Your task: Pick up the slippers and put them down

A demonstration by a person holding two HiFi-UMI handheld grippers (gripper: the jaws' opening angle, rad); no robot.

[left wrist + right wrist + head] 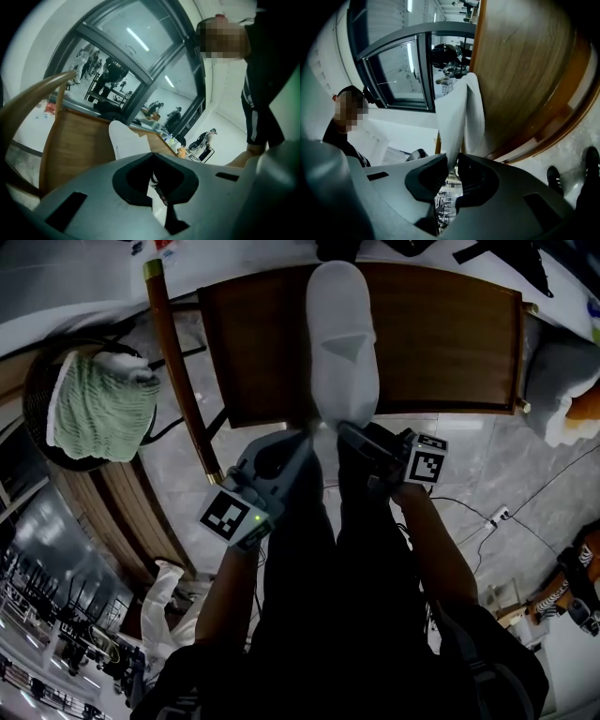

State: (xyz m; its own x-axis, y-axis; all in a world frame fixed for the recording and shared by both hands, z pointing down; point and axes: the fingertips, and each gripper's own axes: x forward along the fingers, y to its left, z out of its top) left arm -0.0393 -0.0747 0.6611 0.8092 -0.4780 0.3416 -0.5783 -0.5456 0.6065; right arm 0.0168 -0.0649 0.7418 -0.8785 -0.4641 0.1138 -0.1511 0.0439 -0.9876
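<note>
Our right gripper (451, 164) is closed to a narrow slit, and its pads pinch the white edge of the slippers (342, 343). Our left gripper (152, 157) is closed too, with white slipper material showing between its dark pads. Both grippers hold the near end of the slippers, side by side and close together. From there the slippers stretch away from us along the middle of the seat of a wooden chair (441, 343), with the near end reaching the seat's front edge (from above the pair looks like one flat white shape, so we cannot separate the two). Under the chair is a pale tiled floor (497, 465). Well to the left, a green cloth (98, 409) lies over a round dark stand.
</note>
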